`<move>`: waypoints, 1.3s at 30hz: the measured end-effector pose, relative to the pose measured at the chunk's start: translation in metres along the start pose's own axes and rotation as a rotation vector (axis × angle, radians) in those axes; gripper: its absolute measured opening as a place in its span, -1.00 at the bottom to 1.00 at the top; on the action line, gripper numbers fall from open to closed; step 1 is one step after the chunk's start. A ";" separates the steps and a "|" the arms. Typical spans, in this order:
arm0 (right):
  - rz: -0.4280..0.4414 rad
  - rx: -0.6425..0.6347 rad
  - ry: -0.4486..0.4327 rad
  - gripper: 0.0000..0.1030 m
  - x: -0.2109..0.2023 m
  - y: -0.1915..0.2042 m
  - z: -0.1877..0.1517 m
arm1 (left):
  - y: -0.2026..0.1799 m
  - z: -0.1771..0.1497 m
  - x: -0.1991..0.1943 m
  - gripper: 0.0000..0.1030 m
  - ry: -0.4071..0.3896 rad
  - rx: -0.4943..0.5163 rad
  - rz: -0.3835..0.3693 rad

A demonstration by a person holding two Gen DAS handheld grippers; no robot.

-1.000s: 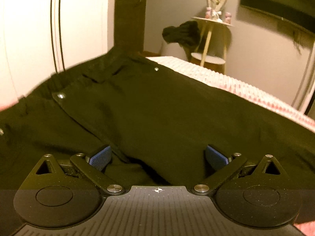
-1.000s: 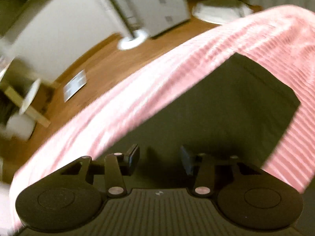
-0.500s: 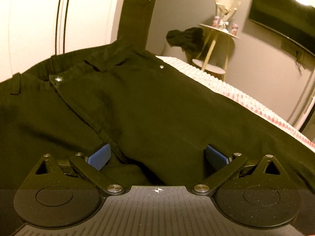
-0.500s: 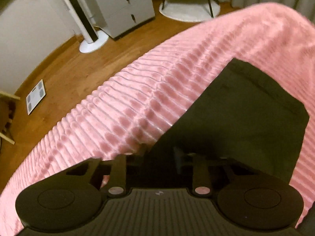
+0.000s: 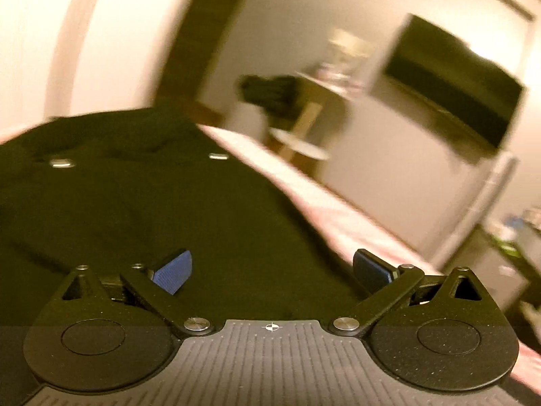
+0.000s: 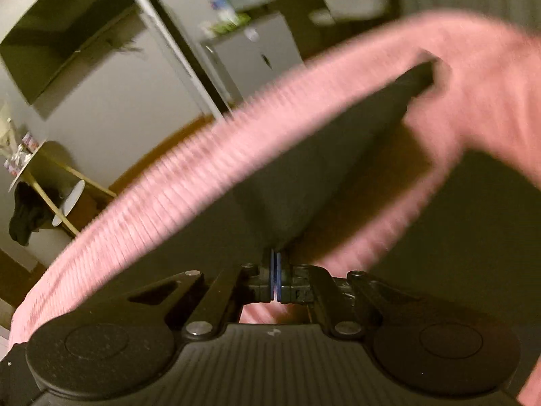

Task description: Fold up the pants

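Black pants (image 5: 142,209) lie spread on a pink ribbed bedspread (image 5: 338,223), waist end with two metal buttons toward the far left. My left gripper (image 5: 270,270) is open, blue pads wide apart, low over the fabric and holding nothing. In the right wrist view my right gripper (image 6: 274,270) is shut on the edge of a black pant leg (image 6: 331,162), which rises off the pink bedspread (image 6: 162,209) toward its hem at the upper right. Both views are motion-blurred.
A wooden side table (image 5: 304,125) with dark clothing draped on it stands past the bed's far edge. A wall TV (image 5: 453,84) hangs at the right. A grey cabinet (image 6: 257,54) and wooden floor lie beyond the bed.
My right gripper has closed on the pant leg and lifted it off the bedspread. My left gripper stays open and has swung to the right over the pants.
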State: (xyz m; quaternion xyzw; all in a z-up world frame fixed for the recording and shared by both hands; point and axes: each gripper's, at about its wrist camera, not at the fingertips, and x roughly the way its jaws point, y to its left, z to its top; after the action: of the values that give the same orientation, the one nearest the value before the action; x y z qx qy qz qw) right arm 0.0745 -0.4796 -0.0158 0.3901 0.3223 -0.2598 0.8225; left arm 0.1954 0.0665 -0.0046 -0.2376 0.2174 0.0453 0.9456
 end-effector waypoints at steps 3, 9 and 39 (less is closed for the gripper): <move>0.075 0.073 0.001 -0.98 0.004 -0.016 0.000 | -0.007 0.018 0.026 1.00 0.115 -0.071 -0.140; 0.133 0.123 -0.032 -0.87 0.000 -0.030 0.009 | -0.019 0.031 0.123 0.74 0.377 -0.160 -0.181; 0.078 0.020 -0.172 -0.90 -0.093 -0.116 0.017 | 0.055 -0.050 -0.134 -0.50 0.447 -0.187 -0.025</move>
State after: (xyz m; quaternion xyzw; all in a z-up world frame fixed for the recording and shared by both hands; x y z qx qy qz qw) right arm -0.0596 -0.5420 0.0052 0.3866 0.2325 -0.2633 0.8527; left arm 0.0448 0.0937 -0.0101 -0.3308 0.4130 -0.0002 0.8485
